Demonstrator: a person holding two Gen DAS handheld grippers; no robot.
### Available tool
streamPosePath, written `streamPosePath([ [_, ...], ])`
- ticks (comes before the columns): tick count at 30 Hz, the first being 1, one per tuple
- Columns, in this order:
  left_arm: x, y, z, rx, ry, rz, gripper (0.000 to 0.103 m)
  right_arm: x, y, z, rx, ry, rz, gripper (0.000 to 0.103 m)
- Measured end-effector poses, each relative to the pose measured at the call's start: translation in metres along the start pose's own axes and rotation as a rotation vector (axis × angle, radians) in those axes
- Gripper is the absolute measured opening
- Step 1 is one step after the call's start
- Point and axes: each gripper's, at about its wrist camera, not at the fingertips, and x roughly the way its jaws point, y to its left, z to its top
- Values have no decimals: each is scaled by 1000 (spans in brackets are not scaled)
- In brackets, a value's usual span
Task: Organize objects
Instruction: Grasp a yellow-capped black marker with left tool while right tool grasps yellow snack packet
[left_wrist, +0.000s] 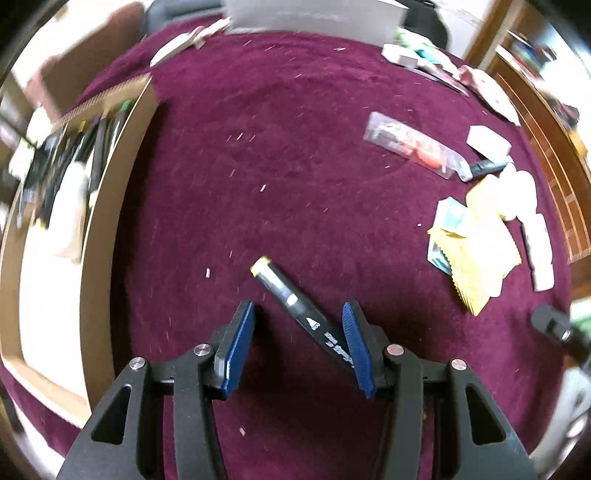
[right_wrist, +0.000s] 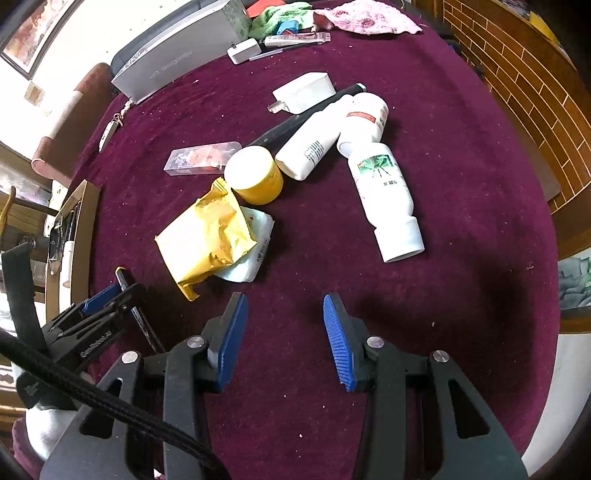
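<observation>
On the purple cloth lie three white bottles (right_wrist: 384, 192), (right_wrist: 314, 144), (right_wrist: 365, 120), one yellow jar (right_wrist: 255, 177), one yellow packet (right_wrist: 205, 236), one black marker (left_wrist: 291, 299), two white adapters (right_wrist: 304, 92), (right_wrist: 243, 51), one clear blister pack (right_wrist: 201, 158) and one cardboard box (left_wrist: 110, 206).

A round table (right_wrist: 461, 206) with a dark red velvet cloth stood beside a brick-patterned wall (right_wrist: 517, 81); a framed picture (right_wrist: 35, 31) hung behind.

A maroon cloth (right_wrist: 461, 229) covers the round table. At one o'clock a wooden brick-patterned panel (right_wrist: 517, 88) stands beyond its edge. At ten o'clock sits a brown chair (right_wrist: 70, 125), a framed picture (right_wrist: 33, 33) above.
</observation>
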Motion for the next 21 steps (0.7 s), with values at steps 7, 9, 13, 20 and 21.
streamPosePath([
  [7, 2, -44, -29, 147, -51, 61, 70, 2, -2, -5, 5, 12, 6, 42],
  [9, 1, -46, -33, 190, -56, 39, 68, 1, -2, -6, 5, 11, 12, 42],
  [13, -7, -29, -30, 229, -28, 17, 23, -1, -8, -8, 22, -2, 29, 42],
  [20, -13, 16, -36, 211, -8, -21, 15, 4, -4, -3, 57, 2, 64, 45],
  [21, -13, 16, -36, 212, -12, -25, 15, 6, -1, -2, 61, 9, 76, 45],
])
